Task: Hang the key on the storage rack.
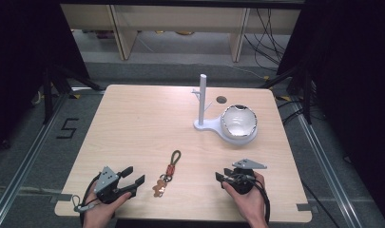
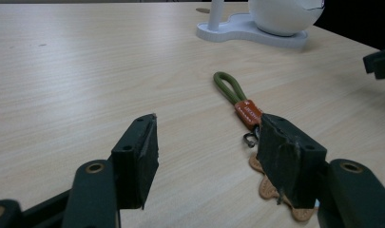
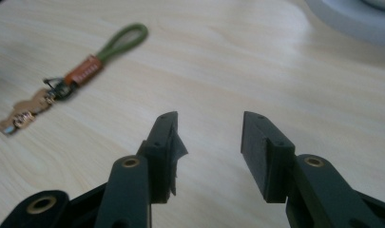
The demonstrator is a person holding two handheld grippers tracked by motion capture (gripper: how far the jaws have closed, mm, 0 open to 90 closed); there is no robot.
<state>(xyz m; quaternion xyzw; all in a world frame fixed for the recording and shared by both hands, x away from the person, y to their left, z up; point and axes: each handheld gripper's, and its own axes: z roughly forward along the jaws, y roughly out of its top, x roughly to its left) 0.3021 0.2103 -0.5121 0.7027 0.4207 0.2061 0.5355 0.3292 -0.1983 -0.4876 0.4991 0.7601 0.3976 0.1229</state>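
Note:
A keychain (image 1: 167, 172) lies flat on the table's near middle, with an olive cord loop, an orange tag and a tan leather charm. My left gripper (image 1: 135, 175) rests just left of it, jaws open and empty. In the left gripper view the keychain (image 2: 246, 110) runs past the right jaw, and the charm is partly hidden behind that jaw. My left gripper (image 2: 206, 142) holds nothing. My right gripper (image 1: 221, 175) sits to the keychain's right, open and empty. In the right gripper view the keychain (image 3: 81, 73) lies far left of my right gripper (image 3: 209, 137).
A white stand (image 1: 202, 102) with an upright post and small pegs rises at the back right, and a shiny white bowl (image 1: 238, 121) sits on its base. A dark round hole (image 1: 221, 99) marks the wooden table (image 1: 133, 123) behind them. Bare wood stretches across the left half.

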